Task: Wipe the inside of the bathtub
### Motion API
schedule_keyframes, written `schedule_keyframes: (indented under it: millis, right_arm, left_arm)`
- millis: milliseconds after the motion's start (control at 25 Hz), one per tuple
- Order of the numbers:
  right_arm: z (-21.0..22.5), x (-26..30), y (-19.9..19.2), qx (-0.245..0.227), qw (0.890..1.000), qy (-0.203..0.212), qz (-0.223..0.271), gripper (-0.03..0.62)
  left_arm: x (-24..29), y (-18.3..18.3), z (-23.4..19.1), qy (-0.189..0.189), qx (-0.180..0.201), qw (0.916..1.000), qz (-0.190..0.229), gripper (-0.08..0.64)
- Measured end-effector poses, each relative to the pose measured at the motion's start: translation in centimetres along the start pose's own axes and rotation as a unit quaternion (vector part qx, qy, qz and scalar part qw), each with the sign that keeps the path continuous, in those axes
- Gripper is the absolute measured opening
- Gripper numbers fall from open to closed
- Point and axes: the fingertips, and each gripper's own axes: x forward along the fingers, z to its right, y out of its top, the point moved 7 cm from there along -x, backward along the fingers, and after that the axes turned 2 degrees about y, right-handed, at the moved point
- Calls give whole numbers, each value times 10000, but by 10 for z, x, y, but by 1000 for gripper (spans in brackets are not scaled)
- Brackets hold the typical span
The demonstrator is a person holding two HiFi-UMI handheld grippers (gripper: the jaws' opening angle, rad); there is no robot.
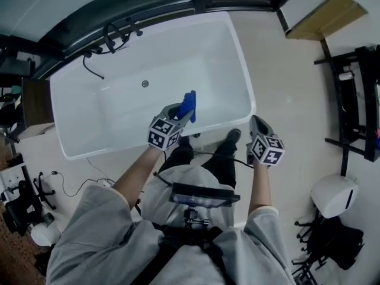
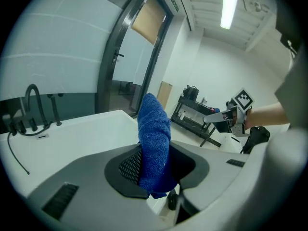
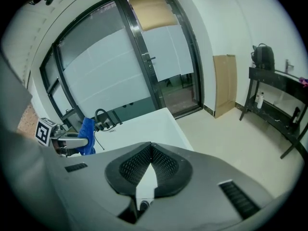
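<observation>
Pale bathroom floor from the head view, white bathtub (image 1: 243, 70) just ahead of the left gripper (image 1: 189, 110), clamped on a blue cloth (image 1: 189, 100) over the near rim; right gripper (image 1: 256, 124) alongside, outside the bathtub. Left gripper view: upright blue cloth between jaws. Right gripper view: pressed together, empty. Likely to slip loose under hard scrubbing. No readable writing.

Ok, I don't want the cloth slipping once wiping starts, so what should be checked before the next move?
1. Blue cloth clamped in the left gripper: ok, jaws shut on it.
2. Cloth touching the inside of the bathtub: not ok, it is held up over the near side.
3. Right gripper out of the way: ok, shut, empty, outside the tub.
4. Drain uncovered: ok.
5. Cloth damp enough: cannot tell.
</observation>
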Motion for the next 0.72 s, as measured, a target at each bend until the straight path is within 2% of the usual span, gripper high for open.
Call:
schedule_keyframes:
  millis: [240,440,720]
  right_arm:
    - [-24,-49,-7,-209,9995,231,49,9]
    - [-27,-61,-13,-504,9969,605,39,9]
    - [-27,-86,-24,-704,9921,1020,192,9]
  left_arm:
    - [-76,11,21,538,180,9976,396,124]
    - [-110,7,43,1093,276,9918,600,124]
    - [-150,-24,82,1644,-70,9842,648,124]
